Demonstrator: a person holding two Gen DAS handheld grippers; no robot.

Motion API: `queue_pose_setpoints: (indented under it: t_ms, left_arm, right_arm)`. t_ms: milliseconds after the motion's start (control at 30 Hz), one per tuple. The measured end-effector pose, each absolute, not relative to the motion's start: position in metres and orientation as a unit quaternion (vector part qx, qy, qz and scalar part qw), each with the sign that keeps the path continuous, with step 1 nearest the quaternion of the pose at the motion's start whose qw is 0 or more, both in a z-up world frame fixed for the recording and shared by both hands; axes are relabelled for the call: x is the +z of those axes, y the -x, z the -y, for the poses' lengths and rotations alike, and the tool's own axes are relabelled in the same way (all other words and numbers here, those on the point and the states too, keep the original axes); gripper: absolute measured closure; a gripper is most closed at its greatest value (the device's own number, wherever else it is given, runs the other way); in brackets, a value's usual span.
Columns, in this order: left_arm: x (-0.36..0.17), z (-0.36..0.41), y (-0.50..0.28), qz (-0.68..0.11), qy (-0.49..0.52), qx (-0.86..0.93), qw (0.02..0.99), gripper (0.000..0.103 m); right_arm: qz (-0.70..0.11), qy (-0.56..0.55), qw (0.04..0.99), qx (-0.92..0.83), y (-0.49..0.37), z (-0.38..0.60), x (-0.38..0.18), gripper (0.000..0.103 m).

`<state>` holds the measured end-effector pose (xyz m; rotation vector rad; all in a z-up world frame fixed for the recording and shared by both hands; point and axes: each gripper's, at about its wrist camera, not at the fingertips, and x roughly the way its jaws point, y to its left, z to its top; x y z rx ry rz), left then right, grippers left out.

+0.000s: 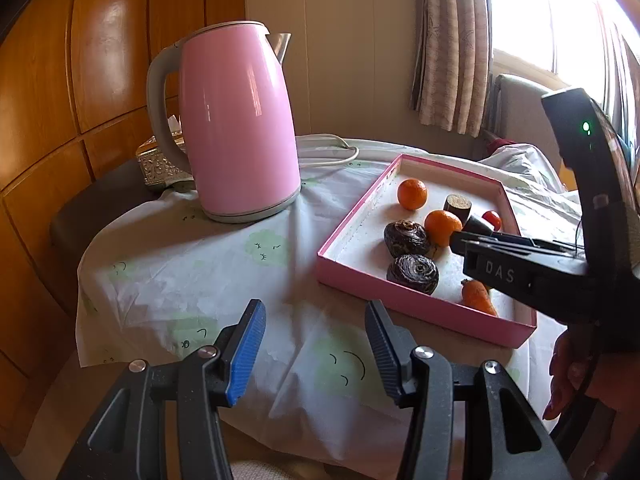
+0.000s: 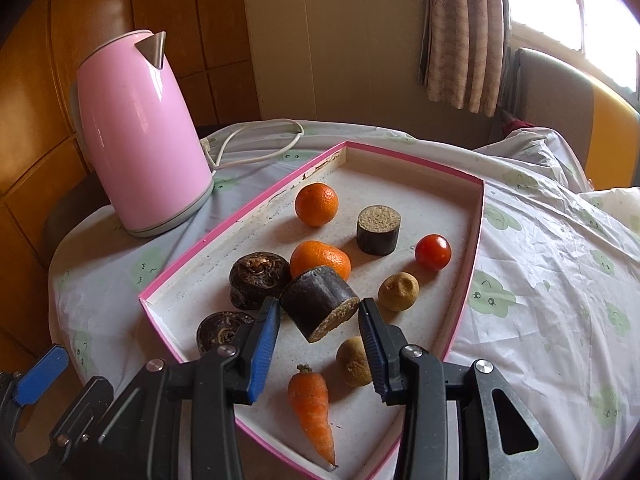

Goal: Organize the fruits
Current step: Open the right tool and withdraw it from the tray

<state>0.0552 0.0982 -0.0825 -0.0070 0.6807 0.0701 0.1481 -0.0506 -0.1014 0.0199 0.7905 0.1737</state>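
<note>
A pink-rimmed tray (image 2: 440,168) (image 1: 352,216) holds two oranges (image 2: 317,205) (image 1: 412,194), a tomato (image 2: 433,252), a carrot (image 2: 314,408), two brownish round fruits (image 2: 399,291), two dark water chestnuts (image 2: 258,278) (image 1: 412,274) and two dark sugarcane pieces. My right gripper (image 2: 318,322) is open over the tray, its fingertips either side of the nearer sugarcane piece (image 2: 318,304), which lies tilted; whether they touch it I cannot tell. In the left wrist view it (image 1: 472,232) reaches in from the right. My left gripper (image 1: 316,328) is open and empty above the tablecloth, left of the tray.
A pink electric kettle (image 1: 236,128) (image 2: 140,136) stands on the cloth-covered round table, left of the tray, its white cord (image 2: 256,136) behind. A silver tissue box (image 1: 158,166) sits behind the kettle. Wooden panels on the left; curtain and window behind.
</note>
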Motion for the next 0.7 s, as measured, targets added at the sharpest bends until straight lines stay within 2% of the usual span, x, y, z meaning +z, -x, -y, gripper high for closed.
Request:
queue_pose_setpoints:
  t_ms: [167, 233, 700]
  left_arm:
    - [-0.074, -0.099, -0.058, -0.322, 0.004, 0.045, 0.946, 0.051]
    - [-0.072, -0.099, -0.059, -0.313, 0.002, 0.051, 0.948, 0.051]
    - [-0.07, -0.101, -0.061, -0.317, -0.003, 0.057, 0.947, 0.051]
  right_arm:
    - [-0.392, -0.014, 0.916, 0.087, -0.151, 0.053, -0.105, 0.061]
    - [-0.388, -0.018, 0.917, 0.086, -0.15, 0.054, -0.105, 0.056]
    - [-0.398, -0.015, 0.914, 0.071, -0.132, 0.073, -0.11, 0.053]
